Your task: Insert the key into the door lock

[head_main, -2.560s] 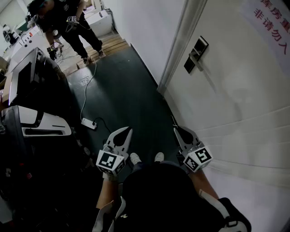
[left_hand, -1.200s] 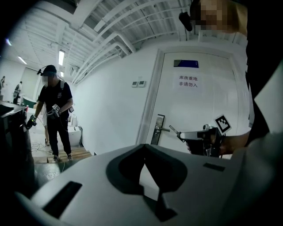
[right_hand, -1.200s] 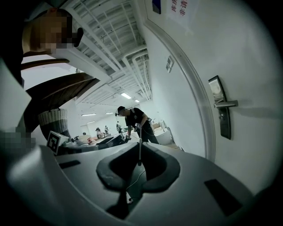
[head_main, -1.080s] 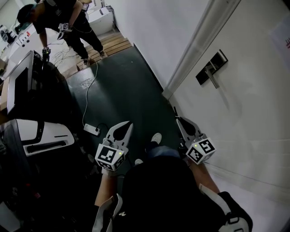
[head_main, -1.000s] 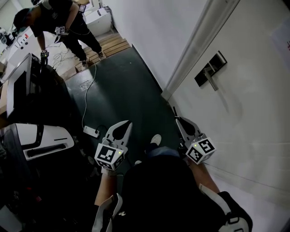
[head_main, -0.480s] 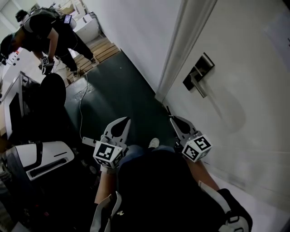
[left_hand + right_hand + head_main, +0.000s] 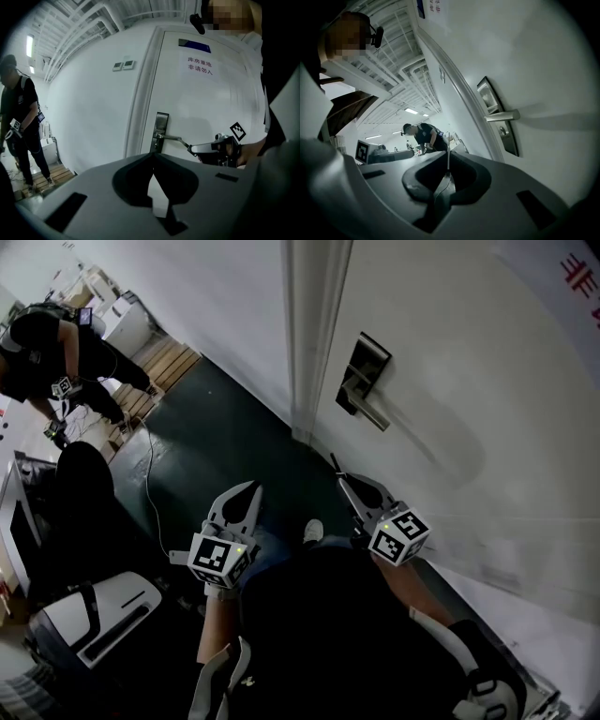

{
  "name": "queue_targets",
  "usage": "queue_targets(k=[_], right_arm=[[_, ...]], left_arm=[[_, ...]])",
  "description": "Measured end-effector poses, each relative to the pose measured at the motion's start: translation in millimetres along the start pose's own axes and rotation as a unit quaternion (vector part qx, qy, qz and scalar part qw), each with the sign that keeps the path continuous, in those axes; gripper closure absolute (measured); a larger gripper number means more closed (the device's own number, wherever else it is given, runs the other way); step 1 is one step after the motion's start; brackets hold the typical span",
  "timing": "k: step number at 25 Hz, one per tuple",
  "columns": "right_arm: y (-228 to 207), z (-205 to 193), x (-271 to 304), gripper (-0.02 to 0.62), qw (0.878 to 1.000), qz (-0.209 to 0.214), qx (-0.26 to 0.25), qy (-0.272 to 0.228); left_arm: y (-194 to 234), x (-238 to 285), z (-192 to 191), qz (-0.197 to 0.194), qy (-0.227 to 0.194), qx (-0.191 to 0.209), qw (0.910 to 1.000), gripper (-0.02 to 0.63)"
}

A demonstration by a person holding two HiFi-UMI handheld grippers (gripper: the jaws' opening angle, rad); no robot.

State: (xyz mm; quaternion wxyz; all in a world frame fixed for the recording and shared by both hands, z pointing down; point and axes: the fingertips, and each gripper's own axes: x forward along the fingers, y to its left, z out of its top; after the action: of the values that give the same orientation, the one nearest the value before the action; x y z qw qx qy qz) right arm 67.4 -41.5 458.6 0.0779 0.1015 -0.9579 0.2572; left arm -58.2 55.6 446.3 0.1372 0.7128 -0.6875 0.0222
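Note:
A white door (image 7: 487, 427) fills the right of the head view. It carries a dark metal lock plate (image 7: 364, 371) with a lever handle (image 7: 370, 412). My right gripper (image 7: 343, 480) is shut on a thin key (image 7: 334, 465) that points up toward the lock, still well short of it. In the right gripper view the key blade (image 7: 448, 152) stands up from the shut jaws, left of the lock plate (image 7: 499, 117) and its keyhole (image 7: 502, 131). My left gripper (image 7: 251, 486) hangs shut and holds nothing; its own view shows the lock plate (image 7: 160, 133) ahead.
The door frame (image 7: 314, 324) and a white wall run along the left of the door. Dark floor (image 7: 216, 427) lies below, with a cable and power strip (image 7: 176, 555). Another person (image 7: 56, 352) bends over at the far left near a wooden pallet (image 7: 164, 362). A white machine (image 7: 103, 615) stands at the lower left.
The head view has swung toward the door, so the lock plate now sits nearer the middle and closer. Both grippers have come nearer the door, the right one still on the key.

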Motion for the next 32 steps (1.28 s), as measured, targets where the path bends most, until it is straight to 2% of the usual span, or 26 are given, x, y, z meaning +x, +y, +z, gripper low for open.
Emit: queue_targets(k=[10,16,24,32], right_arm=[[-36.5,6.6,15.2,0.561,0.996,-0.081,0.030,-0.023],[-57.4,2.8,35.0,0.561,0.988,-0.132,0.064,-0.037],[-84.3,-3.0,65.9,0.561,0.972,-0.184,0.129,-0.074],[-111.3,-14.3,90.6,0.561,0.949,-0.220,0.194,-0.112]], left_arm=[[17.7,59.4,8.2,-0.093,0.021,0.012,0.9954,0.598],[39.9,92.7,11.4,-0.152,0.042,0.031,0.9870,0.598],[70.3,123.0,13.3,-0.216,0.065,0.047,0.9730,0.598],[100.5,148.0,16.6,-0.260,0.079,0.060,0.9605,0.598]])
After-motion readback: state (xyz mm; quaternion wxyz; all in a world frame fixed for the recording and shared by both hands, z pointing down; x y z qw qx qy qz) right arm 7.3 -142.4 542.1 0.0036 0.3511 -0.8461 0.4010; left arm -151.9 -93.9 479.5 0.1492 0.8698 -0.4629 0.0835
